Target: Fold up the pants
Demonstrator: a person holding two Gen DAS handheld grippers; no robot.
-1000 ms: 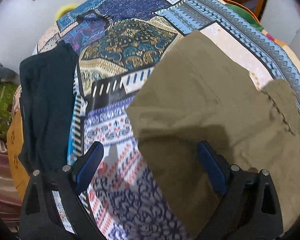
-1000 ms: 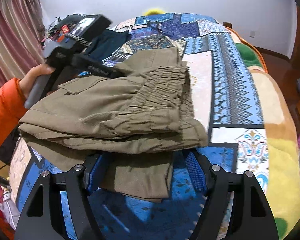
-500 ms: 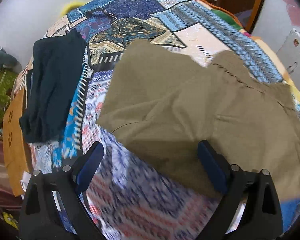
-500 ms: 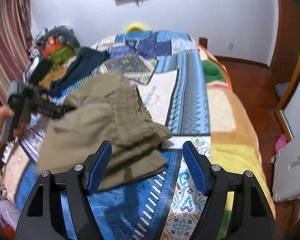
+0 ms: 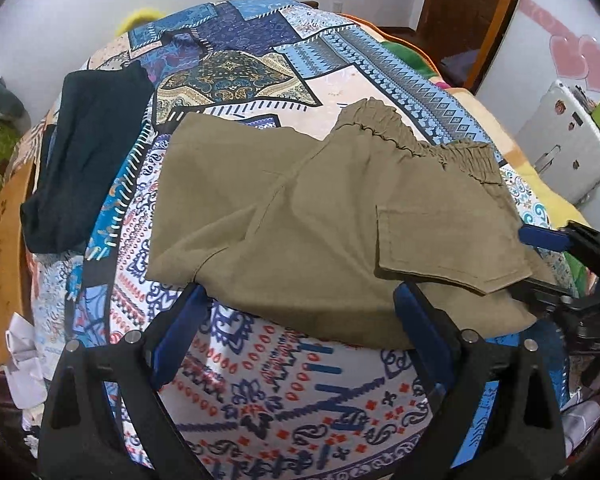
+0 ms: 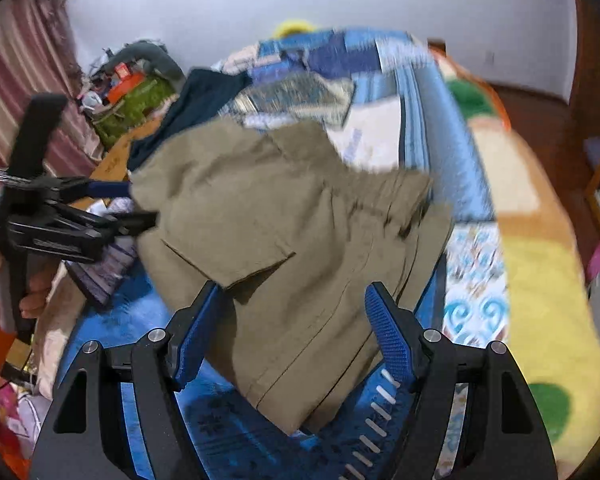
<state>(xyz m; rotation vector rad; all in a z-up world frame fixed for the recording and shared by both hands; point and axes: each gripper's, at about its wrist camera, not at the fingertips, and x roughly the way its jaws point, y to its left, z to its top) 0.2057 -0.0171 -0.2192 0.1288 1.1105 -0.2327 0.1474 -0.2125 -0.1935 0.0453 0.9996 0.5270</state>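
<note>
Both grippers have backed off: left gripper (image 5: 296, 320) and right gripper (image 6: 292, 328) spread wide, pinching nothing. Pants (image 5: 340, 216) lie folded on the bedspread (image 5: 284, 392), beside the dark garment (image 5: 88, 152). Fold looks finished.

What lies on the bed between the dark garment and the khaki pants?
Only bare patterned bedspread: the left wrist view shows the dark garment and the khaki pants apart, with nothing lying in that strip.
</note>
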